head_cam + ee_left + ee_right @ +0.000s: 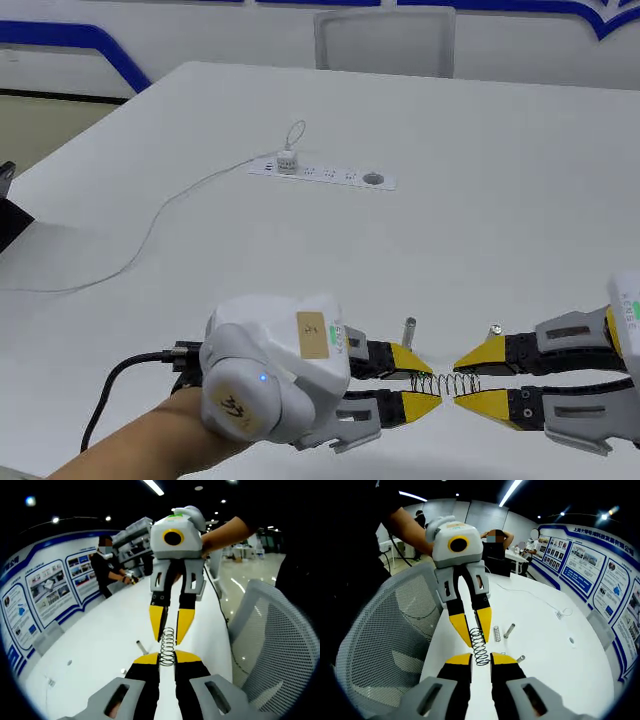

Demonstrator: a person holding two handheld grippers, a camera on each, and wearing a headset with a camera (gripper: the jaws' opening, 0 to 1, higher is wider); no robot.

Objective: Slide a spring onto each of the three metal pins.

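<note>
A small metal spring [445,384] hangs just above the white table [420,230], stretched between two yellow-tipped grippers that face each other. My left gripper [428,384], held by a hand at the lower left, is shut on the spring's left end. From the right, my right gripper [465,380] is shut on the other end. The left gripper view has the spring [168,645] rising from the left gripper [167,658] to the right gripper [170,630]. Two short metal pins [408,330] [494,329] stand just behind. A second spring [496,633] lies by a pin [509,630].
A white power strip [322,173] with a plug and a thin cable lies mid-table. A grey chair back [385,40] stands at the far edge, and a mesh chair [280,645] beside the table. The table's near edge runs just below the grippers.
</note>
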